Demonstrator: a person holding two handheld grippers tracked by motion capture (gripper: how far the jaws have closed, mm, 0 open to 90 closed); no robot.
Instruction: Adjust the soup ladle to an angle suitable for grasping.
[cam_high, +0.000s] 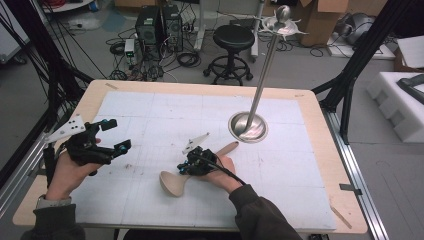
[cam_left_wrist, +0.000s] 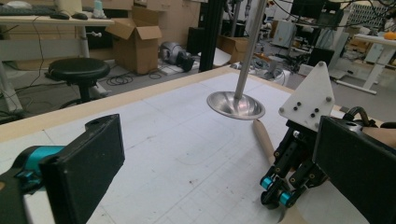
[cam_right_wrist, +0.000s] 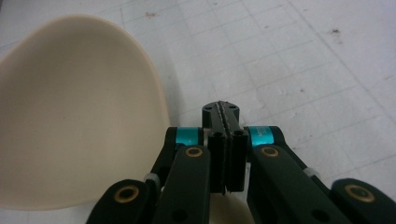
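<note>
Wide pale table, gridded white mat on top. Towards the far right, tall steel stand, round dished base flat on the mat, pole leaning up and away. Near the front centre, wooden spoon lying flat, bowl to the left, handle running right. Left gripper held off to the left, well apart from the spoon, gaping wide and empty. Right gripper down at the spoon's neck, pressed tight together, just beside the bowl.
</note>
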